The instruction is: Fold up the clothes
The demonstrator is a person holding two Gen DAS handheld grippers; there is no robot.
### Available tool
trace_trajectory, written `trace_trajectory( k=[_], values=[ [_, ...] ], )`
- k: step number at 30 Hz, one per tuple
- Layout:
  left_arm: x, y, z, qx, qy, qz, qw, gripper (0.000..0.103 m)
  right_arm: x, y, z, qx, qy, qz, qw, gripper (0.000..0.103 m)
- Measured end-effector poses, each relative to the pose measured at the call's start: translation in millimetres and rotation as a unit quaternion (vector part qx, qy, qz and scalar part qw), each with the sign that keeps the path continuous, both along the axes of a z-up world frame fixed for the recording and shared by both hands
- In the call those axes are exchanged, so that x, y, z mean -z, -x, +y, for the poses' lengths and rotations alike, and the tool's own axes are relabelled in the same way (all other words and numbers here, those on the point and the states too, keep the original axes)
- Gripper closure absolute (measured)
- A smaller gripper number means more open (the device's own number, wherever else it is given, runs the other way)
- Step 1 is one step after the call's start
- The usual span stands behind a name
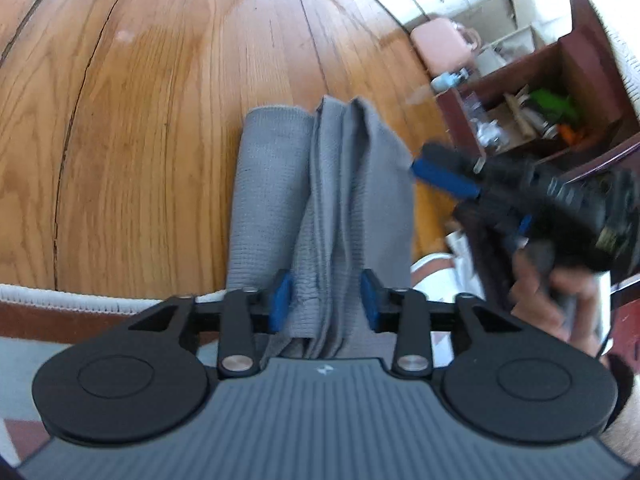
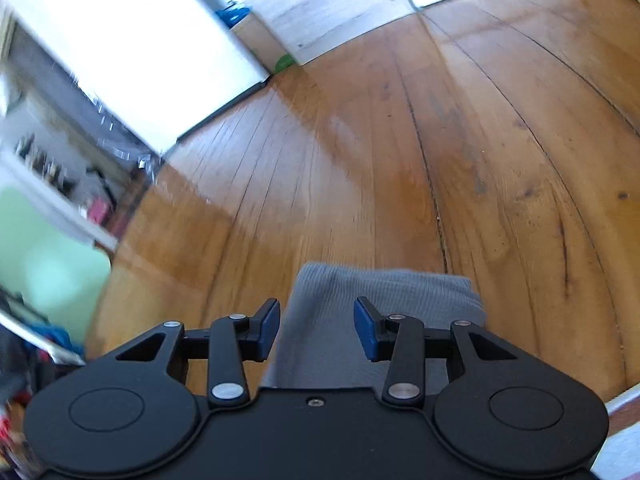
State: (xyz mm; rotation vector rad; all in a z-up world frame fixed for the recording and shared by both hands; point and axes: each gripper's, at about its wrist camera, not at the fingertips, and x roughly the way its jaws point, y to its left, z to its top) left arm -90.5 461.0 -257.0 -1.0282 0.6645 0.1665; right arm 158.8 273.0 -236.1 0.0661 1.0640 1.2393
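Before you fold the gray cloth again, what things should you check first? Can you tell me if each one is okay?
1. Gray cloth between the left gripper pads: ok.
2. Left jaws closed on it: not ok, they stand apart.
3. Right gripper open, cloth beneath: ok.
4. Cloth lying flat: not ok, bunched in ridges.
5. Wooden floor beside the cloth bare: ok.
6. Pictures sharp: not ok, blurred.

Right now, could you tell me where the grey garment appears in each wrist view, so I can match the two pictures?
Left wrist view: the grey garment fills the centre, bunched in lengthwise folds, running from between the left gripper fingers out over the floor.
Right wrist view: it lies low in the centre, beyond the open right gripper.
Shared landmark: the wooden plank floor.
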Motion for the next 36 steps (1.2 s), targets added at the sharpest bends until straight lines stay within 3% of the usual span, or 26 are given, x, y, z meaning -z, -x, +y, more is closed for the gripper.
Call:
trace_trajectory(
  k=[1,2,4,5,7,8,9,10,11,14,16,17,18,20,21,24,27,28,31,33,36],
  values=[
    [-0.3,-0.7,-0.4,0.001,-0.007,-0.01,0.9999,0.063,1.4,2.8,-0.3,-0.012,0.003,-0.002,1.0,0.067],
    [-2.9,-1.8,-1.9,-0.006,-0.025,-0.02,0.9995,0.063,3.9,5.9,3.6,-0.032,0.007,-0.009,0.999,0.088],
    [-6.1,-3.9,-6.4,-0.016,-0.056,-0.038,0.9976,0.063,9.4,12.2,14.3,-0.062,0.029,-0.037,0.997,0.09],
    [-6.2,-5.2,-9.0,-0.017,-0.068,-0.044,0.9966,0.057,13.2,15.8,21.5,-0.068,0.048,-0.056,0.995,0.09],
    [4.6,-12.9,-9.6,0.013,-0.057,-0.038,0.9975,0.05,17.5,19.7,28.7,-0.071,0.062,-0.073,0.993,0.089],
    [11.0,-18.1,-11.1,0.022,-0.057,-0.019,0.998,0.054,18.0,19.9,28.6,-0.069,0.059,-0.072,0.993,0.088],
    [11.1,-21.7,-10.1,0.015,-0.078,0.005,0.9968,0.068,18.5,20.1,28.5,-0.067,0.056,-0.07,0.994,0.088],
    [8.7,-21.9,-14.0,0.001,-0.121,0.031,0.9922,0.09,19.0,20.3,28.4,-0.065,0.053,-0.069,0.994,0.087],
    [3.3,-22.3,-18.4,-0.005,-0.159,0.042,0.9864,0.095,19.5,20.5,28.3,-0.063,0.05,-0.067,0.994,0.085],
    [-18.6,-20.5,-31.8,0.002,-0.206,0.021,0.9783,0.097,21.0,21.1,28.0,-0.057,0.041,-0.063,0.995,0.085],
    [-23.3,-13.6,-27.7,-0.013,-0.165,0.014,0.9861,0.097,16.4,21.3,22.5,-0.042,0.04,-0.077,0.995,0.084],
    [-25.2,-9.5,-25.4,-0.021,-0.143,0.01,0.9895,0.097,11.3,21.3,17.2,-0.029,0.041,-0.092,0.995,0.074],
    [-23.5,-1.1,-21.0,-0.029,-0.111,0.001,0.9934,0.097,6.2,21.4,11.8,-0.016,0.042,-0.107,0.993,0.059],
    [-18.1,13.7,-13.2,-0.042,-0.061,-0.005,0.9972,0.097,-3.6,25.8,1.6,0.002,0.048,-0.15,0.988,0.053],
    [-13.5,14.8,-13.1,-0.045,-0.061,0.009,0.9971,0.097,-7.3,28.6,-3.1,0.003,0.047,-0.169,0.985,0.053],
    [13.0,4.8,-11.0,-0.04,-0.112,0.078,0.9899,0.094,-5.1,33.3,-4.3,-0.018,0.068,-0.207,0.976,0.053],
    [22.8,3.4,-7.7,-0.047,-0.105,0.071,0.9909,0.093,16.7,32.3,20.8,-0.04,0.118,-0.245,0.961,0.05],
    [19.6,1.0,-9.9,-0.041,-0.122,0.074,0.9889,0.093,23.8,29.5,25.1,-0.044,0.132,-0.262,0.955,0.05],
    [17.9,0.7,-14.3,-0.026,-0.156,0.086,0.9836,0.092,29.3,26.7,32.4,-0.041,0.125,-0.271,0.954,0.044],
    [12.1,3.9,-12.5,-0.027,-0.16,0.076,0.9838,0.094,25.8,25.5,35.7,-0.032,0.121,-0.257,0.958,0.044],
    [-10.9,0.4,-12.6,-0.037,-0.194,0.002,0.9803,0.09,12.6,32.9,28.9,-0.02,0.102,-0.243,0.964,0.044]
  ],
)
